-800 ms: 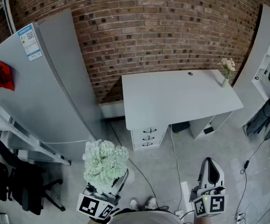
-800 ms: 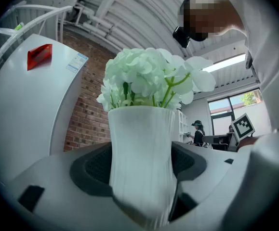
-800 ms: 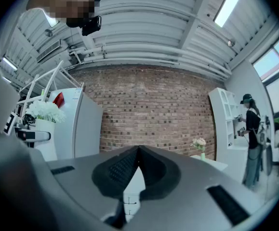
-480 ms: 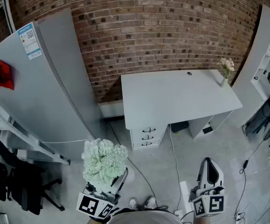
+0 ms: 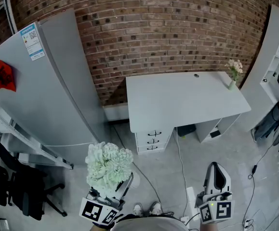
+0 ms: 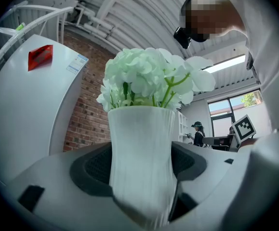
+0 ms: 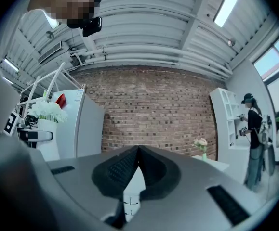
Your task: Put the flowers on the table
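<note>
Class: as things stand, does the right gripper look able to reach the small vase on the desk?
Probably not: the right gripper hangs near the person's feet, and floor separates it from the desk and small vase.

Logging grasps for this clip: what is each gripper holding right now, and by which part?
The left gripper holds the white vase of flowers by its ribbed body, fingers on either side. The right gripper is shut and holds nothing.
</note>
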`<state>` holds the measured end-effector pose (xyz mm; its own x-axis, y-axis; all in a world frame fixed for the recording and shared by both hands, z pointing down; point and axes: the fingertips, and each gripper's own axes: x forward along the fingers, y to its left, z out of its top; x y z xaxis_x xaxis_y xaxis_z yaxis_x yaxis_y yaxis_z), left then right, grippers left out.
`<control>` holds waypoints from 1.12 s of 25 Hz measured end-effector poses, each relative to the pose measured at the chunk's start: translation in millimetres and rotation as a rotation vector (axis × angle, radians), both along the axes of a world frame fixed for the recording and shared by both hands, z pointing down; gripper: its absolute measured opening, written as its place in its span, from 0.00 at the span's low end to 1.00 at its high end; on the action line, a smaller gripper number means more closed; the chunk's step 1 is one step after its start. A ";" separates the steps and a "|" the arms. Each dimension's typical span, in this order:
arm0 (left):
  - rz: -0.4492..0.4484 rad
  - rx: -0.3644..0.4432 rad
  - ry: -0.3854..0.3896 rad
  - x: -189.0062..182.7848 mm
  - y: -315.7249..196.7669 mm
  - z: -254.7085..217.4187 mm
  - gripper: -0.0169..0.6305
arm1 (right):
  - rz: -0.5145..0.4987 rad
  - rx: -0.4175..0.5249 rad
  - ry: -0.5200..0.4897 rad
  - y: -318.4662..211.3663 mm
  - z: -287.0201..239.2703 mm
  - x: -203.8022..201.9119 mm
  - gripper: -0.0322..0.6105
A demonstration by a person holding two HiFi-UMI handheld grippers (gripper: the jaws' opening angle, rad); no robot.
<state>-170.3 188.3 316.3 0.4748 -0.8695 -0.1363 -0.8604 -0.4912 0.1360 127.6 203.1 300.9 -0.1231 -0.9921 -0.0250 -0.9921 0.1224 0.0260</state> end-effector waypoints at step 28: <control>-0.059 0.029 -0.021 54.7 -11.9 -5.3 0.57 | -0.088 -0.041 -0.029 -16.7 24.2 47.8 0.07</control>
<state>-115.6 176.4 311.1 0.4256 -0.8919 -0.1528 -0.8905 -0.4428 0.1044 175.3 186.3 325.1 -0.2093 -0.9778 0.0102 -0.9778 0.2093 -0.0090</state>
